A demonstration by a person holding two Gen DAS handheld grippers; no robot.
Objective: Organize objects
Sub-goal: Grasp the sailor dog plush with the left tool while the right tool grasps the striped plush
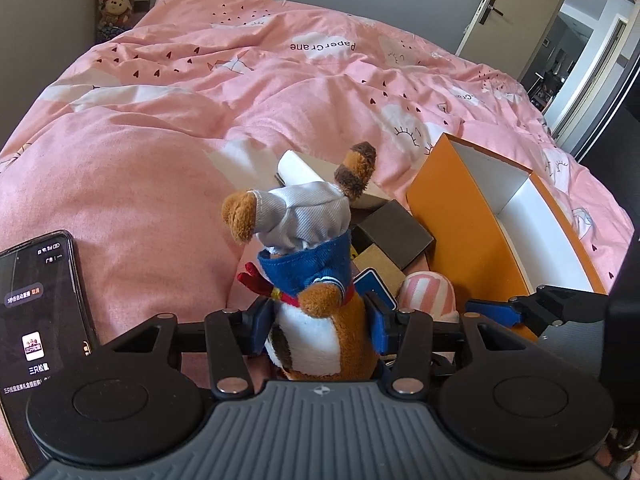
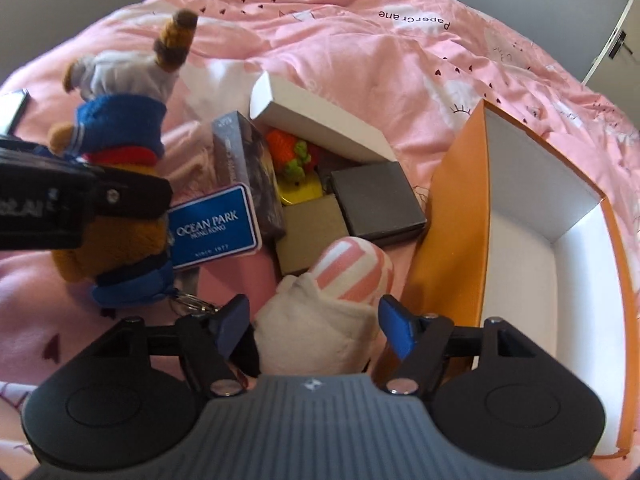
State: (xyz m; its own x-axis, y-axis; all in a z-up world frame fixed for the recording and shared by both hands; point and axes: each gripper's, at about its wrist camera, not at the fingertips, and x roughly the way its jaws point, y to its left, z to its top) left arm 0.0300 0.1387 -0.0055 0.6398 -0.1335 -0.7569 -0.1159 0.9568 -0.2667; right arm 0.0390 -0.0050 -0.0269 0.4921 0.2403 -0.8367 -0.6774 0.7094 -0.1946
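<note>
My left gripper [image 1: 320, 324] is shut on a brown plush toy [image 1: 316, 264] with a blue jacket and grey hat; the toy also shows in the right wrist view [image 2: 120, 128]. My right gripper [image 2: 314, 328] is open, its blue pads either side of a cream plush with a pink-and-white striped top [image 2: 344, 280], not clamped. That plush shows in the left wrist view [image 1: 428, 292]. The open orange box [image 2: 452, 220] with a white inside stands just right of it, also in the left wrist view [image 1: 460, 216].
On the pink quilt [image 1: 160, 168] lie a blue Ocean Park tag [image 2: 212, 228], a dark book [image 2: 248, 168], a grey flat box [image 2: 376, 200], a brown box [image 2: 312, 236], a white box [image 2: 316, 116], an orange-green knitted toy [image 2: 292, 152]. A phone [image 1: 40, 312] lies left.
</note>
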